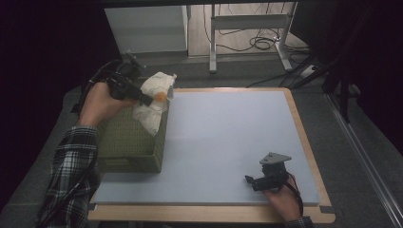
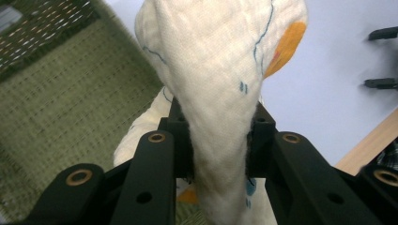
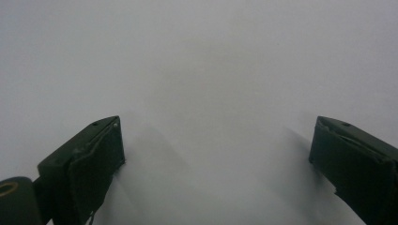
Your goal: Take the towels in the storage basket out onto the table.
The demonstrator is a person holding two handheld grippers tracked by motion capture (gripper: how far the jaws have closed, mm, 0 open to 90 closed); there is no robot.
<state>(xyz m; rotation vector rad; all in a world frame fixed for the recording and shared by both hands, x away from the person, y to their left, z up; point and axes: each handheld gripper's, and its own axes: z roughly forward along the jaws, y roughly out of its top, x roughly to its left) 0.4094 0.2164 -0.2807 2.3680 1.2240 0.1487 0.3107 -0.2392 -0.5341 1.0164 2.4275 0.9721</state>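
Overhead, our left gripper holds the cream cloth above the green basket, while our right gripper rests on the pale surface, well apart. Along the left jaws, the cloth is pinched between narrowly set pads, its bulk ahead; such a bunched fold could slip free. Along the right jaws, they stand wide and empty.

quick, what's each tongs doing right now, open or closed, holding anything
Left tongs: closed on the cream cloth with orange patches and blue stitching, above the green woven basket.
Right tongs: open, holding nothing, over the pale grey mat.
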